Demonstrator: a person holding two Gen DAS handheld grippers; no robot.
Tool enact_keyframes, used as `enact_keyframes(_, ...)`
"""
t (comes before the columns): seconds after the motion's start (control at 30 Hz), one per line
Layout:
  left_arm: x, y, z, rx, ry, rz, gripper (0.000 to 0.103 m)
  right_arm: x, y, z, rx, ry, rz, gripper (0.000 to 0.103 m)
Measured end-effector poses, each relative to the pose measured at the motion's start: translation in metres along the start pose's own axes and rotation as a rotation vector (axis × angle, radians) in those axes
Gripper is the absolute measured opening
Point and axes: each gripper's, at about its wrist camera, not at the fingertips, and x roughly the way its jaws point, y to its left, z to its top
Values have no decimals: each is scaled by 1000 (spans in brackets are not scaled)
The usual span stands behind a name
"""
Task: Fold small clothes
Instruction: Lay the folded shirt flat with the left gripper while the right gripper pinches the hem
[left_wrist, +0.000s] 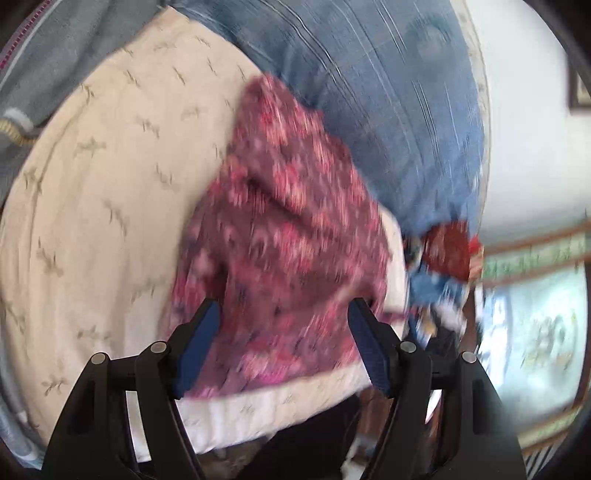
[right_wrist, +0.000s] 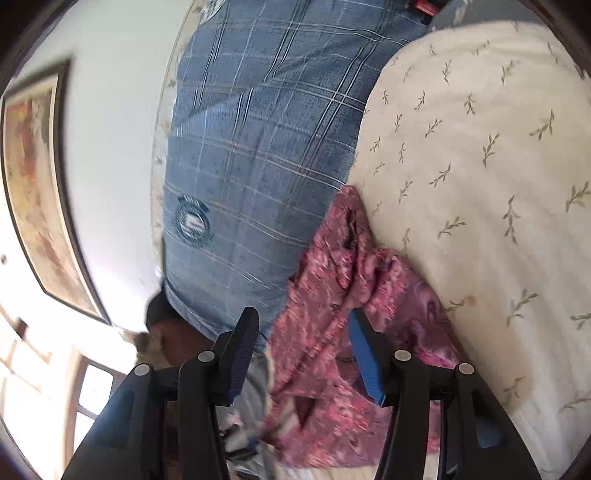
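On the left, the left gripper (left_wrist: 282, 314) hovers over a pink patterned garment (left_wrist: 280, 236) with its fingers spread wide apart and nothing between them. The garment lies rumpled on a cream bedspread (left_wrist: 103, 177) with a leaf print, its far edge against a blue plaid pillow (left_wrist: 388, 96). It looks thin, light and limp, likely to sag and slide rather than keep a crease, so a pinch at a corner or hem edge would probably control it best. Some blurred red and blue cloth (left_wrist: 443, 266) sits just beside it at the bed's edge.

Further right, the right gripper (right_wrist: 303, 317) also has its fingers apart, empty, with bunched folds of the garment directly ahead and under one blue pad. The pillow crowds the garment's far side and may hinder spreading it flat. A framed picture (right_wrist: 40, 192) hangs on the wall.
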Motion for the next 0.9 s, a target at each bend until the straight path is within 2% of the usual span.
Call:
enact_keyframes(0.1,16,-3,-22,90,86,12,71,6,-2,-14,-59,79,-98,55)
enact_keyframes(0.2,44,-8,-29,127,152,40,72,22,-15,-26,-31,159,-138,55)
enact_keyframes(0.3,65,-19,-10,107,158,58,69,49,-24,-29,38,236,-111,55)
enact_keyframes(0.4,69,-36,31,54,90,42,51,63,-22,-16,99,211,-11,55)
enact_keyframes(0.47,55,-39,54,-7,1,23,51,61,-13,-2,114,104,33,55)
enact_keyframes(0.53,30,-40,70,-48,-103,9,51,50,-2,10,77,22,31,55)
enact_keyframes(0.6,13,-38,74,-36,-140,20,54,41,8,13,-1,8,-30,56)
enact_keyframes(0.63,6,-36,72,-14,-144,35,59,36,12,11,-54,7,-73,56)
enact_keyframes(0.7,2,-29,65,36,-133,91,69,29,19,5,-202,-2,-221,59)
enact_keyframes(0.8,14,-16,52,62,-71,135,71,35,18,-3,-332,20,-391,60)
enact_keyframes(0.9,31,-8,42,85,0,144,71,42,7,-4,-381,52,-441,60)
